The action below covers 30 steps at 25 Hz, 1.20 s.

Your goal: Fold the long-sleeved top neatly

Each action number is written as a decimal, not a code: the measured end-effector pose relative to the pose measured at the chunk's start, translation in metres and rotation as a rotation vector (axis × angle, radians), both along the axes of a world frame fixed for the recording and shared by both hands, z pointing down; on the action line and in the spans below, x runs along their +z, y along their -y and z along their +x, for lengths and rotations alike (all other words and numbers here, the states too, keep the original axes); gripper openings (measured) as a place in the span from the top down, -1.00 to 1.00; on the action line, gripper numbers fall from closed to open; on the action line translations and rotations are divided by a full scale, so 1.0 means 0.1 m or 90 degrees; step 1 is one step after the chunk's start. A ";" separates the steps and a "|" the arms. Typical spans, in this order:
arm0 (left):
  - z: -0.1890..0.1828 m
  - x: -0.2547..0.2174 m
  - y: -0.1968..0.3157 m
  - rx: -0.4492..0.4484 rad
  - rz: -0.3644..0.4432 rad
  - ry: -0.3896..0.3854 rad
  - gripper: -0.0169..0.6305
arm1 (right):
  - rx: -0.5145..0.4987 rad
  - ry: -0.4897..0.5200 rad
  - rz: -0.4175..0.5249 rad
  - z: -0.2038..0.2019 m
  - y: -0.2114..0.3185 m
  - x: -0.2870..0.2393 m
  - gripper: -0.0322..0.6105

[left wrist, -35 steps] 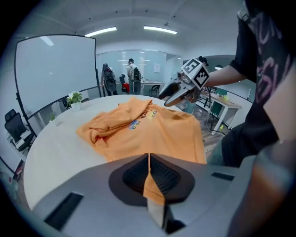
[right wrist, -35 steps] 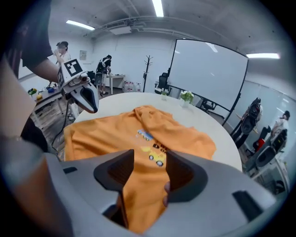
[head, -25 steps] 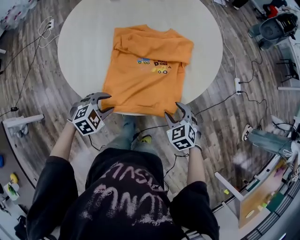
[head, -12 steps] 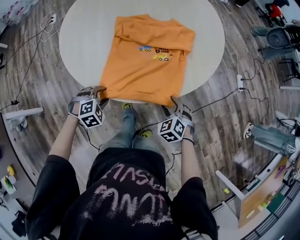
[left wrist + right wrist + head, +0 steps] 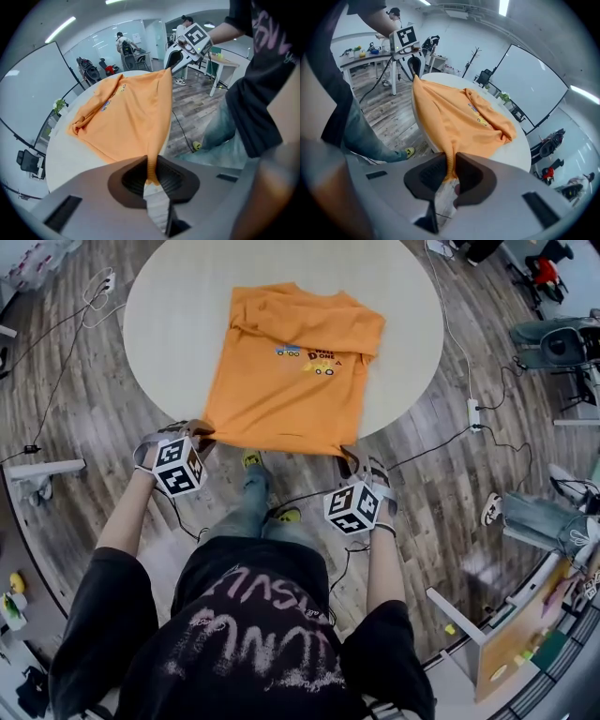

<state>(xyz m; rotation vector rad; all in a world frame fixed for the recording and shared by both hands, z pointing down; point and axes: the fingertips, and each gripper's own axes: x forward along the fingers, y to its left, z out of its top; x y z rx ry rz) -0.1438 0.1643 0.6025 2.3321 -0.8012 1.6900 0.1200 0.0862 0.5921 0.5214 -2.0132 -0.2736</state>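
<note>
An orange long-sleeved top [image 5: 291, 371] with a small print lies on the round white table [image 5: 178, 315], sleeves folded in, hem hanging over the near edge. My left gripper [image 5: 200, 434] grips the hem's left corner. My right gripper [image 5: 351, 457] grips the right corner. Both sets of jaws have just been closing, with the ribbed hem between them. In the left gripper view the orange hem [image 5: 151, 171] is pinched between the dark pads of the left gripper [image 5: 152, 176]. The right gripper view shows the hem [image 5: 450, 166] clamped in the right gripper [image 5: 449, 173].
Cables and a power strip [image 5: 473, 412] lie on the wooden floor around the table. Chairs [image 5: 562, 338] stand at the right, a desk [image 5: 506, 643] at lower right. The person's legs and shoes [image 5: 252, 458] are below the table's near edge.
Both grippers stood open just short of the hem a second ago. They have since moved in onto the hem's corners and closed on the fabric.
</note>
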 end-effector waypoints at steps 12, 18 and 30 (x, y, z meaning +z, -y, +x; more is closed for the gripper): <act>0.28 -0.50 -0.36 0.018 0.012 0.001 0.78 | -0.058 -0.007 -0.007 0.22 -0.32 -0.46 0.68; 0.52 -0.42 -0.89 0.034 -0.048 -0.021 0.78 | -0.090 -0.017 -0.099 0.47 -0.85 -0.31 0.68; 0.49 -1.29 -0.40 0.086 -0.025 -0.040 0.78 | -0.152 0.009 -0.169 0.44 -0.46 -1.08 0.68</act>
